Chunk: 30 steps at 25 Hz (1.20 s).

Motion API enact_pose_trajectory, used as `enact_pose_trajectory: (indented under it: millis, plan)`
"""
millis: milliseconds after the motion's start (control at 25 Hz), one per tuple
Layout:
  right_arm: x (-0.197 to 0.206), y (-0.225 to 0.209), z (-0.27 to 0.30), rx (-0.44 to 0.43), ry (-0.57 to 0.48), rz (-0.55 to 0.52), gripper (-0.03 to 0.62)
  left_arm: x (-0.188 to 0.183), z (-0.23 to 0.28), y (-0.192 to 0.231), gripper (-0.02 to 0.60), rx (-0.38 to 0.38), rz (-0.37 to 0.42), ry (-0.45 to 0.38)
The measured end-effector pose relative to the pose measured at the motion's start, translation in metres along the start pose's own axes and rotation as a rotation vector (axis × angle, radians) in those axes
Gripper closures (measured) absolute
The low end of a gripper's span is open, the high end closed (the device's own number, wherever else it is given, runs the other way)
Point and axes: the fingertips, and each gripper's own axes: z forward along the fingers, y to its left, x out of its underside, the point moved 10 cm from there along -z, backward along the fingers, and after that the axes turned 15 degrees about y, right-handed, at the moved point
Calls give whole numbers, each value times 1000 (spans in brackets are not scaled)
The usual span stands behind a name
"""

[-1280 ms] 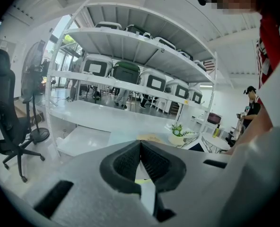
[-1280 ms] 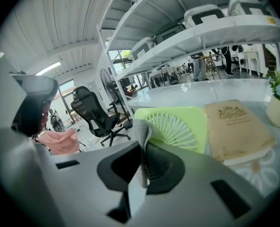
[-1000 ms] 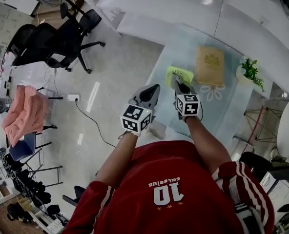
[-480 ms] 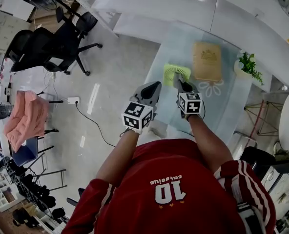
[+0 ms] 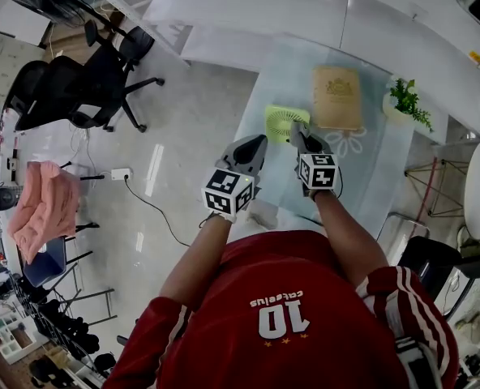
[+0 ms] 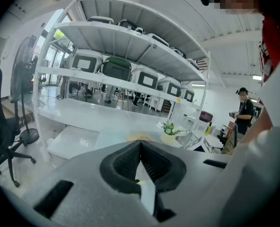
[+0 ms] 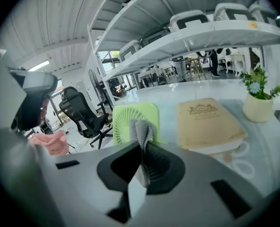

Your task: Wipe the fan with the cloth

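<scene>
The right gripper (image 7: 143,150) has its jaws clamped on a fold of grey cloth (image 7: 141,128), which its own view shows standing up past the tips. In the head view the cloth is too small to make out. The left gripper (image 6: 140,144) has its jaws pressed together with nothing between them. Only its own view tells that, and it alone shows white shelving (image 6: 130,41) loaded with cases ahead and a person (image 6: 244,109) standing far off to its right. The head view places this gripper beside the right one, by the near left edge of the glass table (image 5: 260,108). Ahead of the right gripper and to its right a tan book (image 7: 208,124) lies on the table, with a small potted plant (image 7: 258,100) further right. Black office chairs (image 5: 94,75) and a pink cloth (image 5: 41,205) on a rack stand well off to the left. The green fan (image 7: 132,120) lies on the table just ahead of the right gripper's tips, and the cloth overlaps its grille. Whether they touch cannot be told.
</scene>
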Motion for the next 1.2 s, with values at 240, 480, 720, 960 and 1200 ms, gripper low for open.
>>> enact_pose_trajectory:
  millis: [240,480,720,960,1200]
  plan:
    - [5,-6,-7,26,-8,21,580,0,4,-6,581,20,9,5]
    - [8,-16,-14,55,-21,56,580,-1,8,-8,581,41,6,2]
    - [16,-21,-21,87,-27,78,580,2,8,-11,581,52,7,3]
    - [19,-19,-27,114,-38,79,581,4,2,-10,581,57,1,-7]
    - [27,-7,-37,127,-36,76,580,8,-9,-8,581,63,-3,-11]
